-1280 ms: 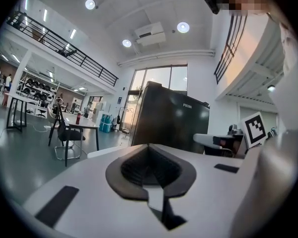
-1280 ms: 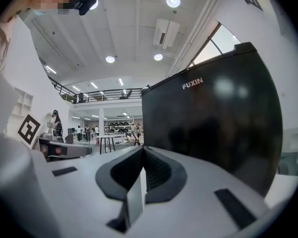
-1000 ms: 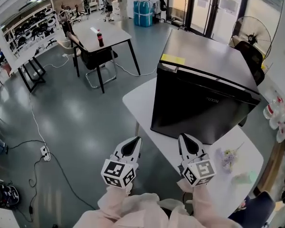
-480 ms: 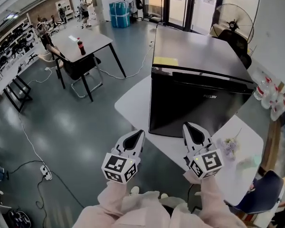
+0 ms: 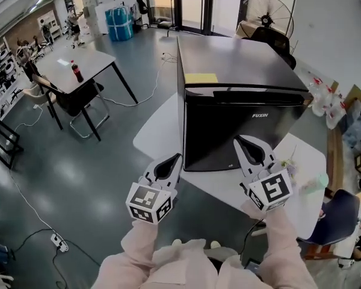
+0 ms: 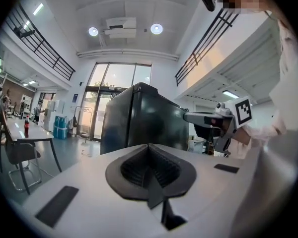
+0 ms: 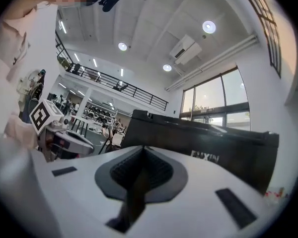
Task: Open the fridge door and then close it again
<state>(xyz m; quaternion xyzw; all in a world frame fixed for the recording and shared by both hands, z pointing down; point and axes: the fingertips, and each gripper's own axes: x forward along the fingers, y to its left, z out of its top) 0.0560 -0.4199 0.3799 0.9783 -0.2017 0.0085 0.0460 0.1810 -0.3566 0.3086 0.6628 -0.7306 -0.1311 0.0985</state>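
A black mini fridge (image 5: 240, 131) stands on a white table (image 5: 159, 131), its door closed and facing me. My left gripper (image 5: 168, 166) hovers before the fridge's lower left corner, shut and empty. My right gripper (image 5: 246, 144) sits in front of the door's lower part, apart from it. Its jaws are just starting to open, though the pads still look together with nothing between them. The left gripper view has the fridge (image 6: 139, 118) ahead of the closed left gripper (image 6: 149, 155). In the right gripper view the door (image 7: 203, 143) lies past the right gripper (image 7: 141, 157).
A yellow note (image 5: 201, 77) lies on the fridge top. Small items (image 5: 292, 170) sit on the table to the right of the fridge. Left of it stands another table with a bottle (image 5: 77, 71) and a chair. A fan (image 5: 266, 17) stands behind.
Both grippers have risen and come nearer the fridge front. The head view has swung so the door now faces me squarely.
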